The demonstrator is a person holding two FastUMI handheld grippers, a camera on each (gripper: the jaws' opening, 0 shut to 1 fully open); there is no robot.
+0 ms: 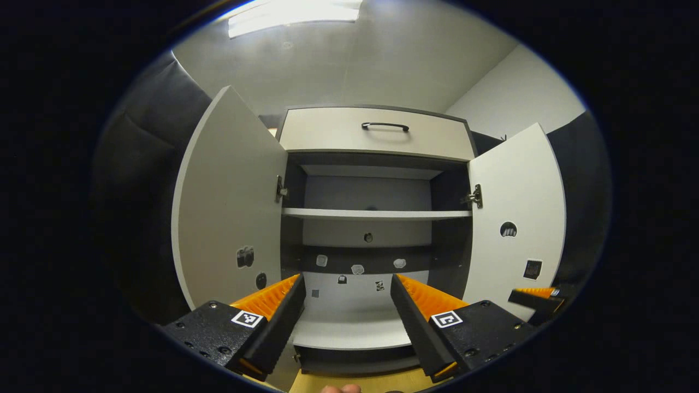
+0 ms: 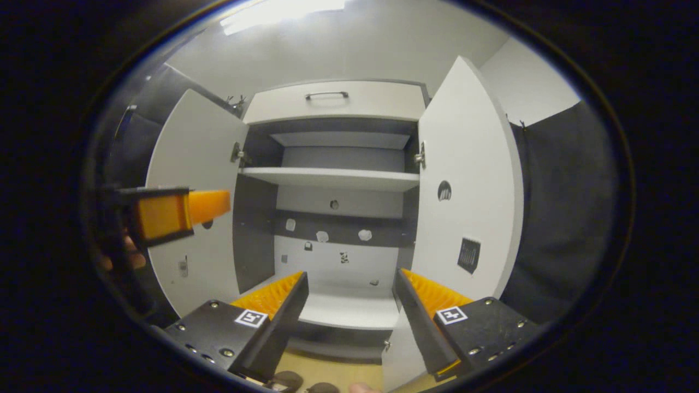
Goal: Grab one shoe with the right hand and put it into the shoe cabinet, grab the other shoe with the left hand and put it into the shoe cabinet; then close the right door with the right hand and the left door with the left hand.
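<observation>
The shoe cabinet point(image 1: 377, 214) stands straight ahead with its left door point(image 1: 229, 202) and right door point(image 1: 519, 213) both swung wide. Its middle shelf and bottom shelf point(image 1: 349, 327) hold nothing. My left gripper point(image 1: 347, 281) is open and empty in front of the bottom compartment. My right gripper point(image 2: 352, 274) is also open and empty, facing the same opening point(image 2: 349, 308). The left gripper point(image 2: 169, 215) shows at the left of the right gripper view, held by a hand point(image 2: 117, 256). Small dark rounded shapes point(image 2: 286, 379) lie on the floor at the lower edge; I cannot tell whether they are shoes.
A drawer with a dark handle point(image 1: 385, 126) tops the cabinet. Small stickers dot the back panel point(image 1: 357, 269) and both doors. Wooden floor point(image 1: 355, 382) runs below the cabinet. Dark cloth walls stand on either side. The right gripper point(image 1: 538, 297) shows near the right door.
</observation>
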